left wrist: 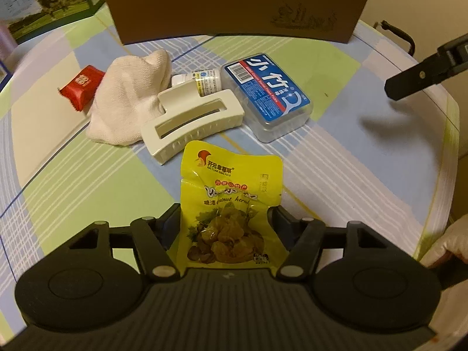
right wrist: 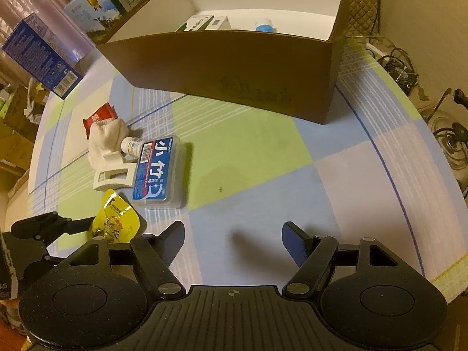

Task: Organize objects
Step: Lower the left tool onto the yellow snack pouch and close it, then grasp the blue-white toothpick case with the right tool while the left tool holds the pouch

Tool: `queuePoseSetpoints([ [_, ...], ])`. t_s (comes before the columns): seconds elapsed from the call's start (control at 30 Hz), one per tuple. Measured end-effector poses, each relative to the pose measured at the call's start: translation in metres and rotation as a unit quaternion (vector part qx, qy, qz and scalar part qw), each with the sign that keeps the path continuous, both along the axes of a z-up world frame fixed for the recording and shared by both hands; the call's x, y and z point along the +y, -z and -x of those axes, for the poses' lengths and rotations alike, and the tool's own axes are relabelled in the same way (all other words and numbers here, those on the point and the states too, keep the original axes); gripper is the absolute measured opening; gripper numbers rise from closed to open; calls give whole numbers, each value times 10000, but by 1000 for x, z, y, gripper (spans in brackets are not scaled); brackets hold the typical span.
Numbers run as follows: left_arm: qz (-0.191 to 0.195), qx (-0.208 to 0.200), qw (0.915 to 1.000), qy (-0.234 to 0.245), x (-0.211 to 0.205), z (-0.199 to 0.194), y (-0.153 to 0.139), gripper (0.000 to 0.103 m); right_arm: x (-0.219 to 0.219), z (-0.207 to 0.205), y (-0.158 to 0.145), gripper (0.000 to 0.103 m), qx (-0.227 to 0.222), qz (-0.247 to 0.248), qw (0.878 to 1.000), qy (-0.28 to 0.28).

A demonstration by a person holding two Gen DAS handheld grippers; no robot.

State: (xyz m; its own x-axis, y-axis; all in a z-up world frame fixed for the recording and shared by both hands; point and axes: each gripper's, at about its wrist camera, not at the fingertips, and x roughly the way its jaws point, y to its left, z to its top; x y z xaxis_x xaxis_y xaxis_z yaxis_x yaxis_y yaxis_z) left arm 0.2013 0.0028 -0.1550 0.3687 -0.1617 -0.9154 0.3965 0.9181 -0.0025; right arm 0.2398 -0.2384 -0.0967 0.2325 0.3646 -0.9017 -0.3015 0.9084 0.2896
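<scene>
On tablecloth (right wrist: pixel 263 152) — five loose items; left tool (left wrist: pixel 225 219) clamps yellow chestnut pouch (left wrist: pixel 231 204), right tool (right wrist: pixel 234 234) spread, empty.

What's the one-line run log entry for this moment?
left gripper: shut on yellow chestnut packet | right gripper: open, empty | cardboard box: already holds items | hair claw clip: on table

"KAI YUAN XING FU LI" and "kernel" on yellow snack pouch (left wrist: pixel 231 204), "小竹" on blue-labelled clear box (left wrist: pixel 267 93)
</scene>
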Motion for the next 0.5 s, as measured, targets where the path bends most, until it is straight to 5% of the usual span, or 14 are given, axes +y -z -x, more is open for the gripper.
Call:
queuePoseSetpoints([
  [0.5,19,-137,9951,-977,33,6,-23,57,37,-5,3,71,-130,-154,9987,-466],
])
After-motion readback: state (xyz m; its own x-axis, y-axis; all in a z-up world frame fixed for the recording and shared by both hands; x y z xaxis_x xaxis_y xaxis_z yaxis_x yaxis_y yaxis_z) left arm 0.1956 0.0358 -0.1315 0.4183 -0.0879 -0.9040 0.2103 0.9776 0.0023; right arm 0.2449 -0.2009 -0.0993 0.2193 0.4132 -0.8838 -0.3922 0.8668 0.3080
